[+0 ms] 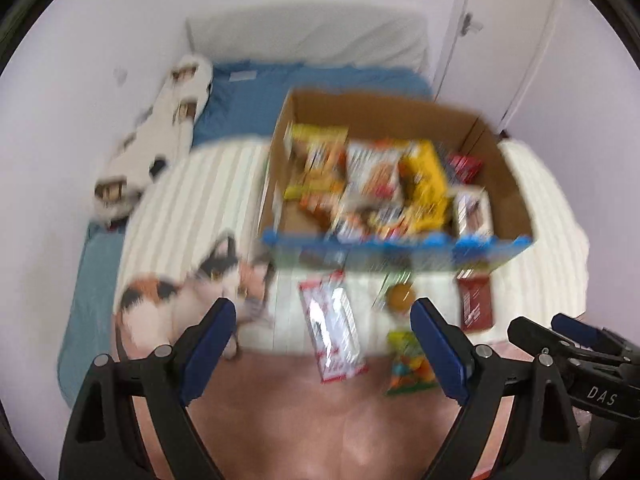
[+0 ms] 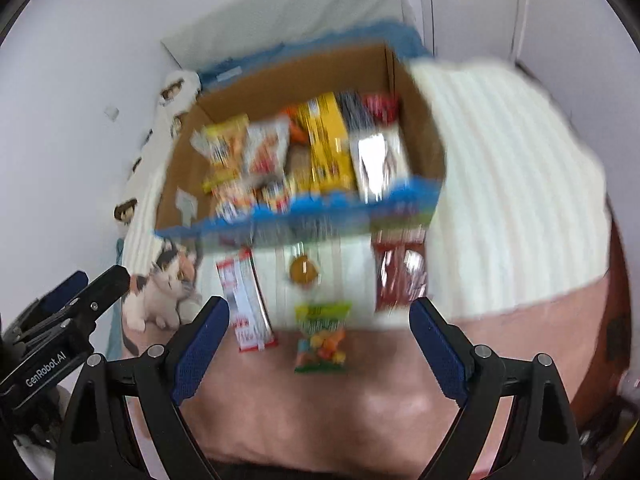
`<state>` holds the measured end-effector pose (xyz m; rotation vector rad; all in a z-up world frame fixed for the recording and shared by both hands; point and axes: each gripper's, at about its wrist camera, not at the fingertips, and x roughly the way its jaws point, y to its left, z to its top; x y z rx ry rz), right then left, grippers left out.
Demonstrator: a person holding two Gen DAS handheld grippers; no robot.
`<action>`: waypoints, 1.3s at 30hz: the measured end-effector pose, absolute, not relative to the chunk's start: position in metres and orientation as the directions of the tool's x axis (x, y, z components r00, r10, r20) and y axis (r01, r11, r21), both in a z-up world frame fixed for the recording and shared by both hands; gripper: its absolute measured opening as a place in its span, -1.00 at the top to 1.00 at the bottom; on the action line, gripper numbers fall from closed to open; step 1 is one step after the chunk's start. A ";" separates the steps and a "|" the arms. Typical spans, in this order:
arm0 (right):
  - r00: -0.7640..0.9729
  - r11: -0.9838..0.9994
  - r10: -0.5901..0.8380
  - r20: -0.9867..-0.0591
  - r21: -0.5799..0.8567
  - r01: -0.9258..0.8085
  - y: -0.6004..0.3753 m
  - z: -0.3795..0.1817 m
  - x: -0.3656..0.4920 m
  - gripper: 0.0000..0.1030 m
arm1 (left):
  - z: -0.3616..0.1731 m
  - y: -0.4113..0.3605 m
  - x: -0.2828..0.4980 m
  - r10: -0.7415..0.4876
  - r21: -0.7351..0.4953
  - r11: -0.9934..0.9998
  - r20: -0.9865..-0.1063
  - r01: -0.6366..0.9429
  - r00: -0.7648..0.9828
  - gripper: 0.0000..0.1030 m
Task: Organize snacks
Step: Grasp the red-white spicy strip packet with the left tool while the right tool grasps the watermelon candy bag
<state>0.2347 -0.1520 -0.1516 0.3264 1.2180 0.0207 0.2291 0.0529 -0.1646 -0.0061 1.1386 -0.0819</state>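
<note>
An open cardboard box (image 1: 508, 184) (image 2: 176, 168) with a blue front edge sits on a bed, packed with several snack packets. In front of it lie a red-and-white packet (image 1: 334, 328) (image 2: 246, 300), a round orange snack (image 1: 400, 296) (image 2: 304, 270), a colourful green-topped bag (image 1: 410, 364) (image 2: 322, 336) and a dark red packet (image 1: 476, 304) (image 2: 400, 276). My left gripper (image 1: 322, 312) hangs open above the loose packets with nothing between its fingers. My right gripper (image 2: 320, 314) is open too, over the colourful bag. Both views are blurred.
A calico cat toy (image 1: 176, 304) (image 2: 164, 288) lies left of the box on the white ribbed blanket (image 1: 192, 208) (image 2: 500, 184). A pink cover (image 1: 320, 420) (image 2: 320, 400) spans the near side. A long white plush (image 1: 160, 132) lines the wall, with a pillow (image 1: 304, 36) behind.
</note>
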 end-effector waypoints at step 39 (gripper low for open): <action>0.139 0.925 0.224 -0.965 0.255 0.283 -0.132 -0.338 0.234 -0.46 | -0.345 0.037 0.242 -0.008 0.010 0.996 -0.980 0.088 0.199 -0.04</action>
